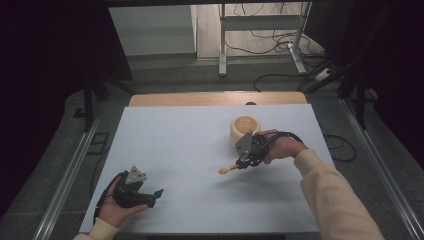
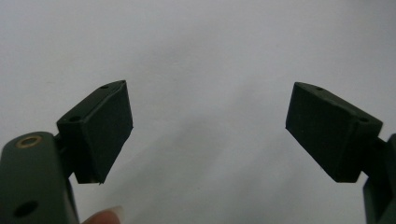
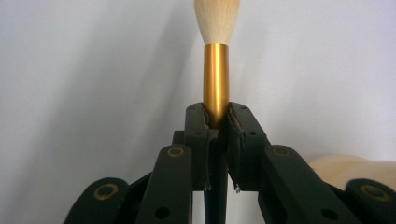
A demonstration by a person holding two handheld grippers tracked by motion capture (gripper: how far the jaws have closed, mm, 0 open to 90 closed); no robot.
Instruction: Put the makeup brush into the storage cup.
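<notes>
At the near left of the white table (image 1: pixel 190 150) the left gripper (image 1: pixel 156 194) rests in the person's left hand (image 1: pixel 117 205), its tips pointing right along the surface; in the left gripper view its two black jaws stand wide apart with only bare table between them, and a fingertip shows at the bottom edge. Well apart from it, right of the table's middle, the right gripper (image 1: pixel 240 165) is held in the right hand (image 1: pixel 282 147), with the cream sleeve (image 1: pixel 330 200) running off to the lower right. Its jaws are clamped tight on a brush (image 1: pixel 228 169): the right gripper view shows the pads pressing the gold ferrule (image 3: pixel 216 77), with the pale bristle head (image 3: pixel 217 18) beyond them. The brush points left, off the surface, its shadow below. Just behind the right gripper stands a pale wooden bowl (image 1: pixel 245 126), upright on the table
</notes>
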